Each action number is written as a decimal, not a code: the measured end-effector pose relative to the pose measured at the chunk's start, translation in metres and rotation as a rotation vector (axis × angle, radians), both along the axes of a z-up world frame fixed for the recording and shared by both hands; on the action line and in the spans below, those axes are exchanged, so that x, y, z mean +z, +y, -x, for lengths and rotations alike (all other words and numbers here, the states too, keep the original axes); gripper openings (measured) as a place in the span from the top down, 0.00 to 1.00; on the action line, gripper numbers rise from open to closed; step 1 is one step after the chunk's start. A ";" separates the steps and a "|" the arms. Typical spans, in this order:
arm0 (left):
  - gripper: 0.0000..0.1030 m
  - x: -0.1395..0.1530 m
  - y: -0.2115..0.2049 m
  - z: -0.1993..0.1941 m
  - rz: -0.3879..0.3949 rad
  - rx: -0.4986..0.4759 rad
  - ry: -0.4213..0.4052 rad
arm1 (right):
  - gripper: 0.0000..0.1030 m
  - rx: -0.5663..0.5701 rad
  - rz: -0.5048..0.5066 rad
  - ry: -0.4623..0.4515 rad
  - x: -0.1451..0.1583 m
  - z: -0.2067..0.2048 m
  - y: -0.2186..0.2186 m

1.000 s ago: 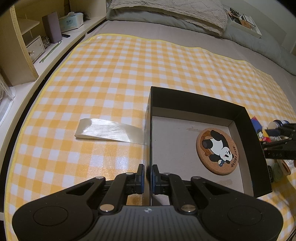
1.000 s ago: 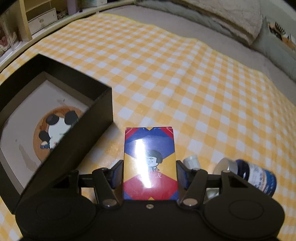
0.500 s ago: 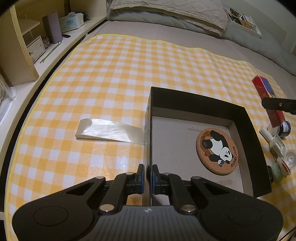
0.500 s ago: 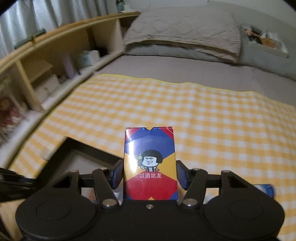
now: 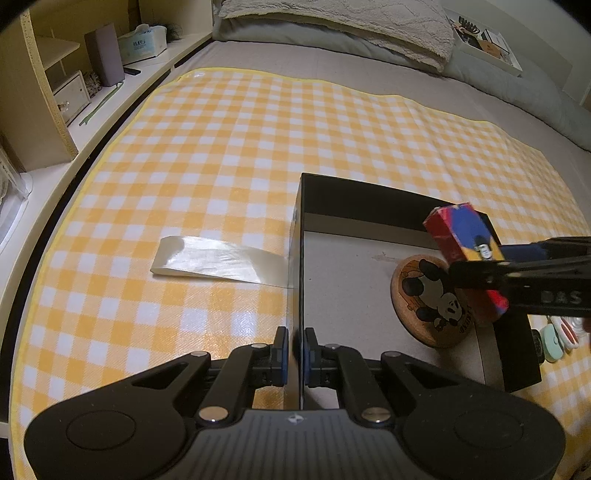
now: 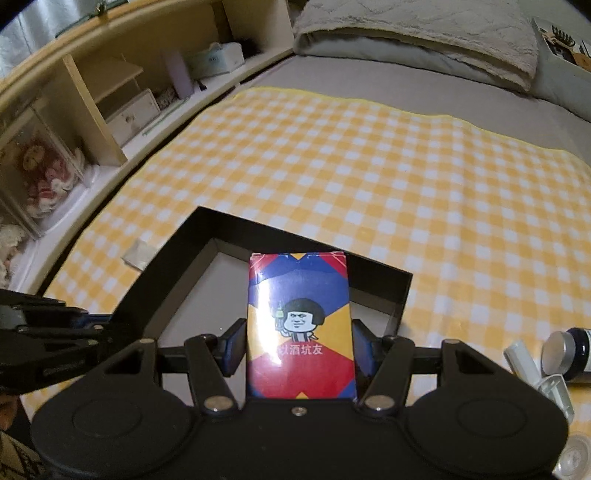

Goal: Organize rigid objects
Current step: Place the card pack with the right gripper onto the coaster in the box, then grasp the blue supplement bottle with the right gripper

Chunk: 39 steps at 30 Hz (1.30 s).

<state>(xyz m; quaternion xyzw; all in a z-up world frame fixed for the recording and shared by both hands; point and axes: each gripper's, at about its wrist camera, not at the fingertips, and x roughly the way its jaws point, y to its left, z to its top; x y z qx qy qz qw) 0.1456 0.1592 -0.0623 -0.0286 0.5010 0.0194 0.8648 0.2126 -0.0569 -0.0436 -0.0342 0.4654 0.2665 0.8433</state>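
Note:
A black open box [image 5: 369,195] lies on the yellow checked mat, also in the right wrist view [image 6: 369,273]. A round cork coaster with a panda [image 5: 428,299] lies inside it. My left gripper [image 5: 294,349] is shut on the box's near left wall. My right gripper [image 6: 299,345] is shut on a red, blue and yellow card box [image 6: 299,321] and holds it above the black box's right side, over the coaster; the card box shows in the left wrist view [image 5: 461,243].
A shiny tape strip [image 5: 218,260] lies left of the box. Small bottles and caps [image 6: 554,350] lie on the mat right of the box [image 5: 557,336]. Shelves [image 5: 55,74] run along the left; pillows [image 5: 351,22] lie at the far end.
My right gripper has lifted the card box from the mat and carried it left, over the black box. My left gripper has kept its hold on the box wall.

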 end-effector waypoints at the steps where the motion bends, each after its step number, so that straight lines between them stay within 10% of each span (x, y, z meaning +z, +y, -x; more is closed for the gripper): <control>1: 0.91 0.000 0.000 0.000 0.000 0.000 0.000 | 0.42 -0.019 0.012 0.009 -0.002 -0.002 0.002; 24: 0.90 0.000 -0.002 -0.002 -0.007 0.001 0.005 | 0.25 -0.075 0.035 -0.013 0.001 0.004 -0.001; 39: 0.90 0.000 0.000 0.000 -0.012 0.000 0.006 | 0.02 -0.118 0.098 -0.217 0.024 -0.008 -0.072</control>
